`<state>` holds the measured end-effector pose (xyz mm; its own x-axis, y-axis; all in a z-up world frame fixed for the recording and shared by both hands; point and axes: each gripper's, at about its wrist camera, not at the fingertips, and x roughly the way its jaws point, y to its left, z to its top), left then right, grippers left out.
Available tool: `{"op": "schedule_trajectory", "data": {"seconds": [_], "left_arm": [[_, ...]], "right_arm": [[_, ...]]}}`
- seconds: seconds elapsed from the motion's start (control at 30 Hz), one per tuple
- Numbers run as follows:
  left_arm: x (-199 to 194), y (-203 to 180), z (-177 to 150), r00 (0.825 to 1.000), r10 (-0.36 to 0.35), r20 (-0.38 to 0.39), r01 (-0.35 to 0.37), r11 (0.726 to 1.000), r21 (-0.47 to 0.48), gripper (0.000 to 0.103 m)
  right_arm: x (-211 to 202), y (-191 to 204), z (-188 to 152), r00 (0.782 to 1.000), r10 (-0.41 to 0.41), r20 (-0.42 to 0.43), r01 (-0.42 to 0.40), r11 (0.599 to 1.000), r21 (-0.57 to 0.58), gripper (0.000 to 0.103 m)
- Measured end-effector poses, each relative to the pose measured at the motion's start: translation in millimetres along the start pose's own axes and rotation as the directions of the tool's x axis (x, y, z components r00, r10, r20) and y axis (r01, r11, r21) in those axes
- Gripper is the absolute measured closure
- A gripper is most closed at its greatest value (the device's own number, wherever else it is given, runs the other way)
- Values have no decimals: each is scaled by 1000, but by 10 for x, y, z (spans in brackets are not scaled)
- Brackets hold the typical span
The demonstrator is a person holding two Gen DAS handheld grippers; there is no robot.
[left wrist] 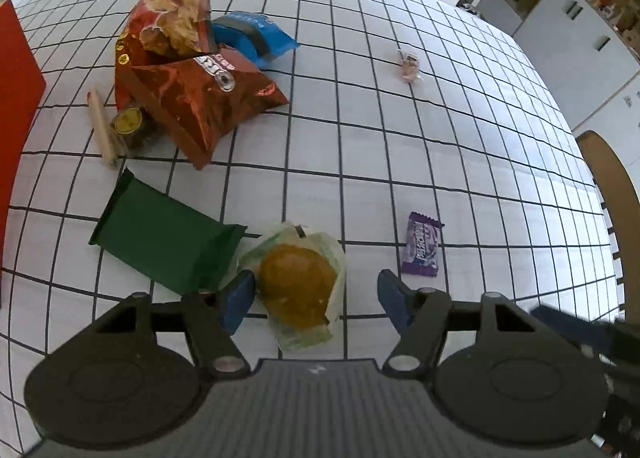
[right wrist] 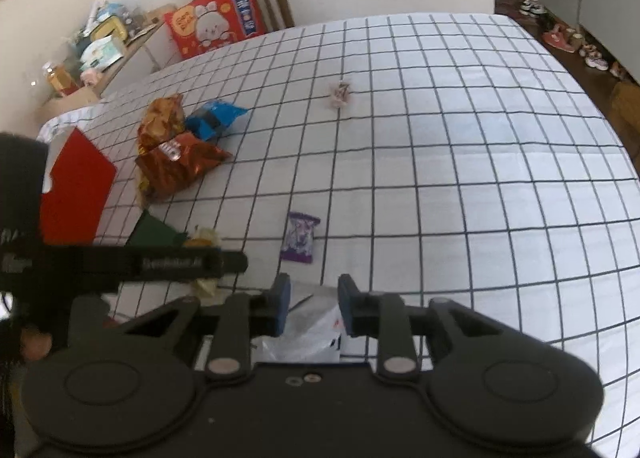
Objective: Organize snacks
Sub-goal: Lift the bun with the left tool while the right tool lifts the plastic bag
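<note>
Straddling the bun [left wrist: 298, 290] with my left gripper [left wrist: 316, 298], jaws wide and gripping nothing, I am starting a pick; closing comes next. My right gripper [right wrist: 314, 306] is hovering part-open, empty, above a white bag [right wrist: 308, 334].

A grid-checked tablecloth [right wrist: 460, 161] covers the table, with a wooden chair [left wrist: 616, 193] beside it.

Right tongs [right wrist: 313, 304], fingers parted over a white plastic bag [right wrist: 308, 332] on the gridded bench [right wrist: 460, 161]. Purple candy packet [right wrist: 300, 237] just ahead; red box [right wrist: 76, 187] and snack bags [right wrist: 180, 153] ahead-left; left tongs [right wrist: 120, 264] at left.
</note>
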<state>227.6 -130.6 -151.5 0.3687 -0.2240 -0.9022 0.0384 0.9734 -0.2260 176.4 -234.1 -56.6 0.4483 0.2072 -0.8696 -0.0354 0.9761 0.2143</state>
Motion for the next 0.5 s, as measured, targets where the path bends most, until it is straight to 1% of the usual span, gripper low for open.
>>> {"op": "schedule_trajectory", "data": {"seconds": [0.1,0.13,0.17,0.23,0.27,0.3,0.4,0.5], "left_arm": [[2,25,10,1000,0,2,0,1000,-16,43],[-2,28,9,1000,5,5,-5,1000,-16,46],[-4,29,10,1000,13,7,-12,1000,-14,51],[-12,33,11,1000,27,12,-27,1000,-8,56],[-13,40,14,1000,22,15,-22,1000,-9,59],[-13,46,14,1000,17,16,-16,1000,-11,59],[-22,33,0,1000,22,21,-22,1000,-3,59],[-22,20,-4,999,24,24,-24,1000,7,60]], "right_arm": [[-63,-36,-82,999,21,-24,-21,1000,7,66],[-74,-48,-110,999,30,-35,-30,999,15,59],[-83,-54,-151,998,37,-43,-36,999,25,55],[-62,-32,-227,998,43,-54,-41,998,38,34],[-33,-4,-260,998,39,-57,-37,999,35,31],[-5,21,-284,998,33,-62,-31,999,31,31],[127,115,-333,996,21,-84,-20,1000,11,32],[234,186,-361,995,-21,-93,19,999,-26,34]]}}
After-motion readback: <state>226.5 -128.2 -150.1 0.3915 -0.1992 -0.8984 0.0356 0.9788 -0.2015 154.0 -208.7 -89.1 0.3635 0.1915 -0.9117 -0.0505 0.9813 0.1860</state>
